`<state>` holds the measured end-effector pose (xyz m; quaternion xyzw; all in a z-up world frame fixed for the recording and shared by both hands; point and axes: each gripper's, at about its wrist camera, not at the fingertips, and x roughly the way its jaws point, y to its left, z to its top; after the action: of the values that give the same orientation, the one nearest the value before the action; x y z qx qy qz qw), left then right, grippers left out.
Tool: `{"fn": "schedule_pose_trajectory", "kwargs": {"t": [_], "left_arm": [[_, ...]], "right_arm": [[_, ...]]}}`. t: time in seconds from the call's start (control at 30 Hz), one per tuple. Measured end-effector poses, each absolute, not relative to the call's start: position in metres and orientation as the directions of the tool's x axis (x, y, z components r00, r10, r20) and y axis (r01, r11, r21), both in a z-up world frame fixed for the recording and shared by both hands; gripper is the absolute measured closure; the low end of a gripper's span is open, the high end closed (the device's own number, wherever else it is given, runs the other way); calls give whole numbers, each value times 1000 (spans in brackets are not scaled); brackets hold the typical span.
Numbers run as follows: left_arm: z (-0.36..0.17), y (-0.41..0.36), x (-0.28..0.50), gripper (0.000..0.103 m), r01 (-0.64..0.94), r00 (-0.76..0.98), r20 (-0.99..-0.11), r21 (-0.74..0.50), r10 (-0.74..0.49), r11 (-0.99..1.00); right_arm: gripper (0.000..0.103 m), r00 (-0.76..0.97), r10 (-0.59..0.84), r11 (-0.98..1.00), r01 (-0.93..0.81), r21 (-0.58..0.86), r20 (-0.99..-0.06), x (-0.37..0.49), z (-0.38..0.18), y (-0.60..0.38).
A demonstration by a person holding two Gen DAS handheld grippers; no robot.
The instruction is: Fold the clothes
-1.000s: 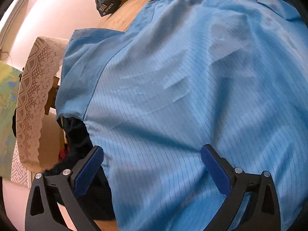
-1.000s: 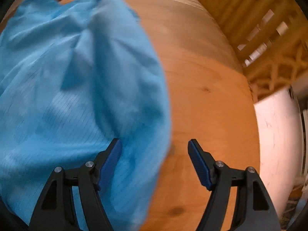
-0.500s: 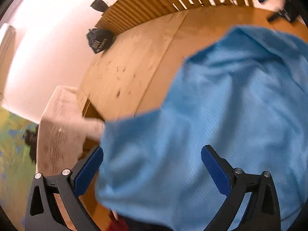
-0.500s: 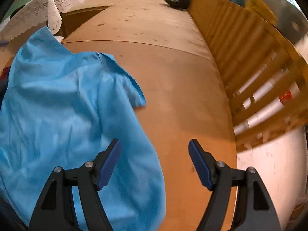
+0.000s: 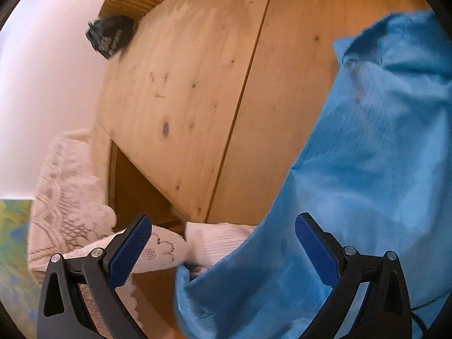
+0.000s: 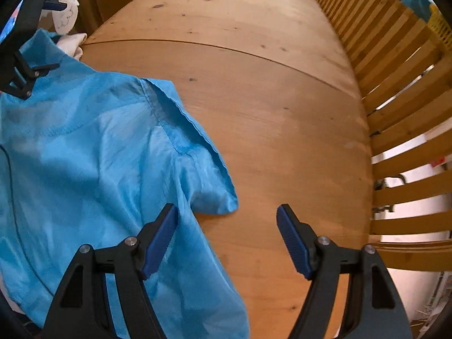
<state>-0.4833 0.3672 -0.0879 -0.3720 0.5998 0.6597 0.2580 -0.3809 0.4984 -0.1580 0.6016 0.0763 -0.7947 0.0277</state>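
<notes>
Your blue shirt (image 6: 93,152) lies spread on the wooden table (image 6: 268,107), filling the left half of the right wrist view, with one short sleeve (image 6: 209,180) pointing toward 3 o'clock and its cuff flat on the bare wood. In the left wrist view the same shirt (image 5: 367,169) fills the side from 2 to 6 o'clock.

Your right gripper (image 6: 227,234) is spread wide and holds nothing. Its left finger sits over the shirt just below the sleeve; its right finger is over bare wood. The sleeve cuff lies just ahead of the gap, toward 12 o'clock.

Your left gripper (image 5: 220,245) is also spread wide and grips nothing. Shirt cloth runs between its fingers and under the right one; whether the pads touch the cloth cannot be told.

A white garment (image 5: 214,243) peeks out beside the shirt's edge, with a lace cloth (image 5: 67,186) at 9 o'clock. A black bag (image 5: 110,38) sits at 11 o'clock on the table's far edge, by a slatted wooden rail (image 6: 395,84).
</notes>
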Motion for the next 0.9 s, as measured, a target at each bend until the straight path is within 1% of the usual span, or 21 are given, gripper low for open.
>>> {"fn": "schedule_pose_trajectory", "kwargs": {"t": [0.1,0.17,0.23,0.47,0.53,0.63,0.67,0.7,0.77,0.8,0.87,0.9], "left_arm": [[-87,364,-486,1,-841,-510,-851,524,-125,-135],[-97,364,-482,1,-855,-491,-856,509,-161,-102],[-110,368,-483,1,-851,-500,-844,521,-194,-71],[-133,377,-489,1,-870,-464,-863,487,-200,-79],[-141,375,-491,3,-887,-427,-880,452,-210,-93],[-145,374,-498,20,-921,-316,-927,351,-201,-170],[-145,373,-501,28,-921,-301,-934,338,-195,-196],[-146,372,-504,34,-919,-285,-940,324,-189,-223],[-149,371,-506,55,-915,-290,-939,329,-184,-234],[-150,370,-505,59,-915,-292,-939,329,-181,-235],[-154,369,-504,73,-914,-293,-940,329,-175,-236],[-156,368,-502,76,-915,-294,-941,328,-171,-236]], "right_arm": [[31,-260,-8,-991,134,-28,-965,-390,-160,501],[31,-251,-26,-991,134,-8,-968,-394,-163,500],[31,-239,-40,-990,141,6,-970,-398,-166,496],[31,-228,23,-980,188,-67,-973,-407,-174,481],[31,-213,29,-980,188,-70,-977,-410,-180,479],[31,-198,47,-975,203,-87,-979,-415,-187,474],[32,-196,51,-974,207,-92,-979,-416,-188,473],[32,-195,56,-973,211,-97,-979,-416,-190,471],[32,-194,66,-970,215,-109,-979,-416,-193,470],[32,-196,73,-970,215,-115,-978,-414,-194,469],[32,-210,66,-970,216,-112,-976,-409,-194,471],[34,-224,57,-972,212,-105,-973,-405,-193,473]]}}
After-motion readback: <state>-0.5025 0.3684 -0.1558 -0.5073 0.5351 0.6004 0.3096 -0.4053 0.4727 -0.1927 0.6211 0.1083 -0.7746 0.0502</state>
